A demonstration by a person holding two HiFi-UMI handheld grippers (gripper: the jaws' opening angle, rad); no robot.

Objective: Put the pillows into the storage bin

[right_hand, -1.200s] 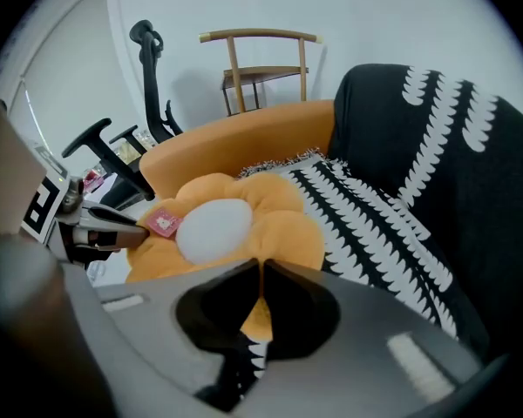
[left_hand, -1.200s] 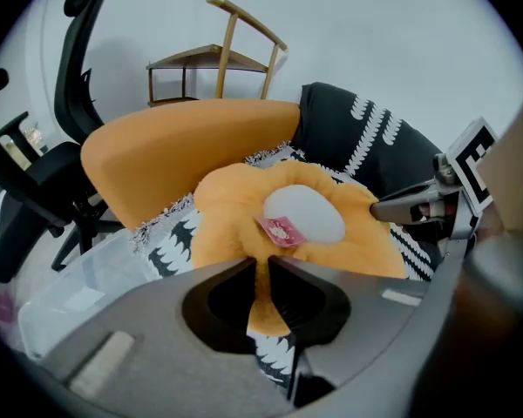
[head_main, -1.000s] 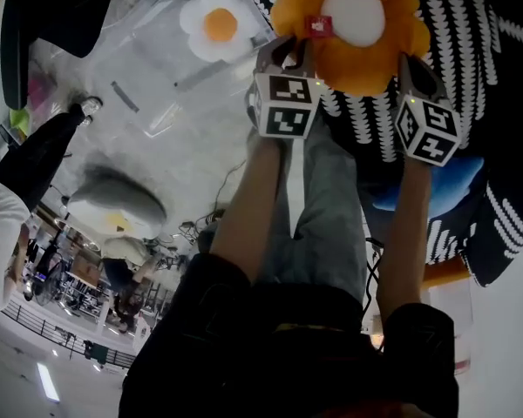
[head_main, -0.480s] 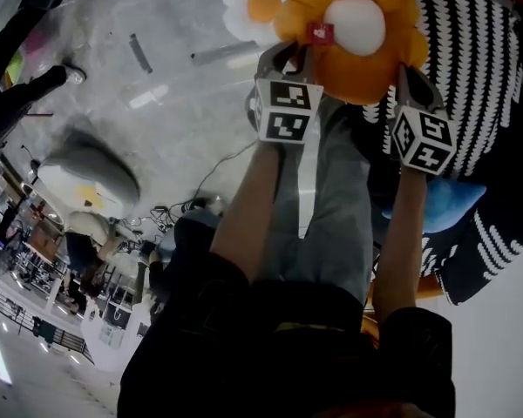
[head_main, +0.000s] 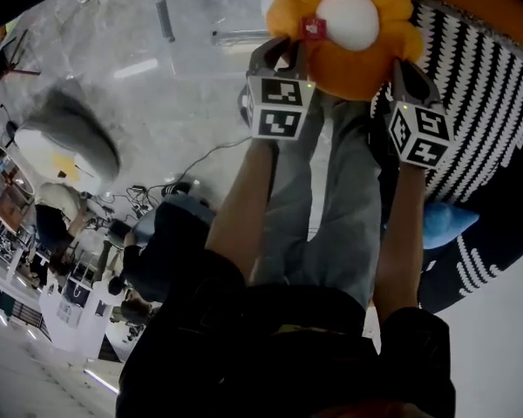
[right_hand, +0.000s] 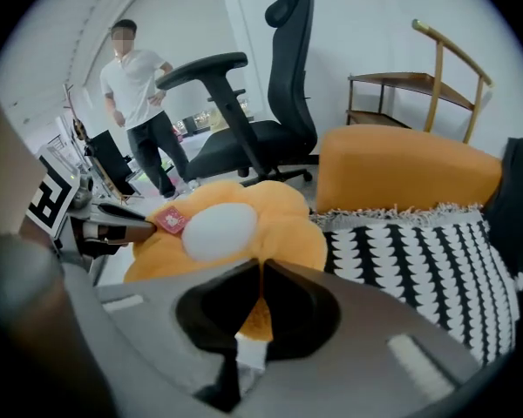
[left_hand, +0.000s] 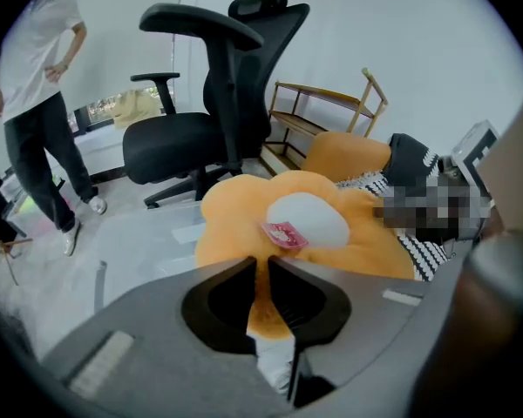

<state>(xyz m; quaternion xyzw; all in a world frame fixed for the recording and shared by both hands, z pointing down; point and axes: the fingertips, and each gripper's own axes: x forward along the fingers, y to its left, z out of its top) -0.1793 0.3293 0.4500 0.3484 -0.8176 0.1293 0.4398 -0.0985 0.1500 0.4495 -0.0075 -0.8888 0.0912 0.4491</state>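
Observation:
An orange flower-shaped pillow (head_main: pixel 349 24) with a white centre and a red tag hangs in the air at the top of the head view. My left gripper (head_main: pixel 283 50) is shut on its left edge. My right gripper (head_main: pixel 407 70) is shut on its right edge. In the left gripper view the pillow (left_hand: pixel 314 225) fills the middle above the left gripper (left_hand: pixel 261 264). In the right gripper view the same pillow (right_hand: pixel 227 229) sits above the right gripper (right_hand: pixel 260 268). The clear storage bin (head_main: pixel 192 50) lies on the floor beneath and left of the pillow.
A black-and-white patterned pillow (head_main: pixel 479 103), an orange cushion (right_hand: pixel 410 172) and a blue pillow (head_main: pixel 444 220) lie to the right. A black office chair (left_hand: pixel 200 103), a wooden rack (left_hand: pixel 331 111) and a standing person (left_hand: pixel 35 103) are behind the bin.
Both grippers have carried the orange pillow sideways, away from the patterned pillow and over the clear bin. The white flower pillow in the bin is now almost hidden behind it.

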